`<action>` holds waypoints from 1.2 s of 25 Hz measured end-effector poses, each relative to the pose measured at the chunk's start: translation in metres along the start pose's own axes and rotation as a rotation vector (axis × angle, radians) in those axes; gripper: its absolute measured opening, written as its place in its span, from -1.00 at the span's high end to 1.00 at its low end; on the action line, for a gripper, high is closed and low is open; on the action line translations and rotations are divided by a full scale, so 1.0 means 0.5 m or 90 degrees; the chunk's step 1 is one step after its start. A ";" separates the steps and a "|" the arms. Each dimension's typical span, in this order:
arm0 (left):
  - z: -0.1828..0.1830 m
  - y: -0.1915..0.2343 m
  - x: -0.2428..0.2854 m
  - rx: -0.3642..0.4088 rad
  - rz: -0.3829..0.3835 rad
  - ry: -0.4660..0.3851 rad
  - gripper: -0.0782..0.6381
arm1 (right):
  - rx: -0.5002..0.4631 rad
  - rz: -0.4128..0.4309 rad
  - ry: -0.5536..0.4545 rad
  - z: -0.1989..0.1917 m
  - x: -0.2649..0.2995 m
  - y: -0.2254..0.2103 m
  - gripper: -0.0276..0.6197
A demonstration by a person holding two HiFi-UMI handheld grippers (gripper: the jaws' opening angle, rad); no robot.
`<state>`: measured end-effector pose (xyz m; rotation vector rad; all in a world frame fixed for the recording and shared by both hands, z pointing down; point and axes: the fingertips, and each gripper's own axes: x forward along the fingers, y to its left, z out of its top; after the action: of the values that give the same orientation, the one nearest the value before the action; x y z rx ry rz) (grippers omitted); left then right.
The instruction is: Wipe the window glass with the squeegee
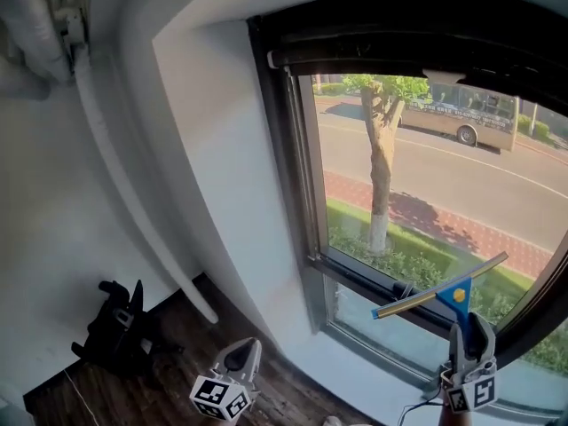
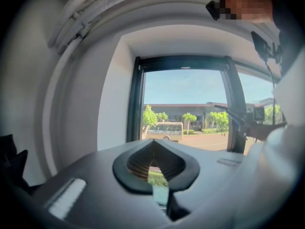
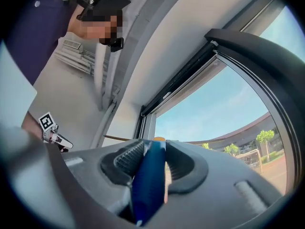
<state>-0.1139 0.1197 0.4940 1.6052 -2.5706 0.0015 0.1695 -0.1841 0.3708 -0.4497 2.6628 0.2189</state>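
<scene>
Two grippers show at the near edge of the head view. The right gripper (image 1: 468,325) points up at the window glass (image 1: 426,176), jaws clamped on the blue handle of the squeegee (image 1: 441,287). Its thin blade sits tilted, right end higher, before the pane's lower right. The left gripper (image 1: 241,353) is held low to the left, jaws together, empty.

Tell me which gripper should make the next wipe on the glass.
Right. The right gripper is shut on the squeegee by its blue handle, with the blade raised in front of the window. The left gripper hangs lower and to the left, shut on nothing.
</scene>
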 end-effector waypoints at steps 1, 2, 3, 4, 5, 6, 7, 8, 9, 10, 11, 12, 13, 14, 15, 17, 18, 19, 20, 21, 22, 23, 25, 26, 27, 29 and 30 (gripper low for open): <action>0.005 0.008 0.030 -0.006 -0.006 -0.005 0.81 | 0.000 -0.003 -0.003 -0.003 0.012 -0.003 0.47; 0.008 0.014 0.057 -0.012 -0.011 -0.008 0.81 | -0.002 -0.008 -0.001 -0.008 0.022 -0.006 0.47; 0.010 0.019 0.082 -0.018 -0.016 -0.010 0.81 | 0.002 -0.015 0.000 -0.010 0.031 -0.009 0.47; 0.012 0.021 0.105 -0.022 -0.024 -0.011 0.81 | 0.005 -0.021 0.000 -0.011 0.039 -0.010 0.47; 0.017 0.020 0.126 -0.024 -0.034 -0.011 0.81 | 0.003 -0.026 0.002 -0.013 0.043 -0.012 0.47; 0.022 0.017 0.147 -0.022 -0.047 -0.012 0.81 | -0.005 -0.031 0.010 -0.019 0.041 -0.017 0.47; 0.028 0.013 0.168 -0.018 -0.061 -0.013 0.81 | -0.021 -0.037 0.024 -0.029 0.034 -0.023 0.47; 0.035 0.009 0.189 -0.014 -0.076 -0.014 0.82 | -0.039 -0.045 0.042 -0.042 0.024 -0.031 0.47; 0.042 0.004 0.210 -0.012 -0.090 -0.015 0.81 | -0.053 -0.056 0.055 -0.049 0.016 -0.039 0.47; 0.050 0.000 0.230 -0.010 -0.105 -0.018 0.81 | -0.061 -0.068 0.059 -0.049 0.012 -0.044 0.47; 0.058 -0.004 0.251 -0.008 -0.121 -0.020 0.81 | -0.066 -0.082 0.058 -0.046 0.010 -0.049 0.47; 0.068 -0.007 0.271 -0.005 -0.137 -0.021 0.81 | -0.070 -0.097 0.057 -0.043 0.008 -0.053 0.47; 0.079 -0.010 0.290 -0.001 -0.153 -0.024 0.81 | -0.075 -0.111 0.055 -0.040 0.008 -0.057 0.47; 0.092 -0.012 0.310 0.002 -0.169 -0.031 0.81 | -0.079 -0.126 0.053 -0.038 0.008 -0.059 0.47; 0.106 -0.013 0.330 0.007 -0.185 -0.040 0.81 | -0.086 -0.141 0.057 -0.040 0.007 -0.063 0.47; 0.133 -0.014 0.374 0.016 -0.219 -0.053 0.81 | -0.103 -0.177 0.067 -0.045 0.002 -0.068 0.47; 0.144 -0.017 0.397 0.020 -0.239 -0.055 0.81 | -0.112 -0.198 0.068 -0.043 0.000 -0.069 0.47; 0.155 -0.020 0.422 0.025 -0.261 -0.055 0.81 | -0.120 -0.219 0.066 -0.039 0.000 -0.069 0.47; 0.163 -0.023 0.447 0.029 -0.284 -0.053 0.81 | -0.127 -0.240 0.063 -0.034 0.002 -0.067 0.47; 0.171 -0.024 0.471 0.033 -0.305 -0.050 0.81 | -0.133 -0.259 0.058 -0.029 0.006 -0.064 0.47; 0.179 -0.023 0.494 0.035 -0.322 -0.049 0.81 | -0.140 -0.274 0.053 -0.024 0.013 -0.060 0.47; 0.188 -0.021 0.516 0.036 -0.337 -0.049 0.81 | -0.148 -0.288 0.048 -0.019 0.021 -0.055 0.47; 0.215 -0.027 0.557 0.036 -0.370 -0.055 0.81 | -0.174 -0.320 0.043 -0.007 0.035 -0.046 0.47; 0.231 -0.036 0.577 0.036 -0.392 -0.060 0.81 | -0.190 -0.342 0.042 -0.001 0.039 -0.043 0.47; 0.245 -0.047 0.597 0.039 -0.415 -0.064 0.81 | -0.205 -0.367 0.041 0.005 0.041 -0.040 0.47; 0.262 -0.060 0.637 0.046 -0.455 -0.067 0.81 | -0.225 -0.413 0.034 0.012 0.048 -0.034 0.47; 0.266 -0.061 0.655 0.048 -0.468 -0.064 0.81 | -0.231 -0.429 0.027 0.015 0.057 -0.030 0.47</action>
<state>-0.2413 -0.1952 0.3910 2.5245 -1.9009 -0.0461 0.1531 -0.2046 0.3505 -1.4319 2.3424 0.4794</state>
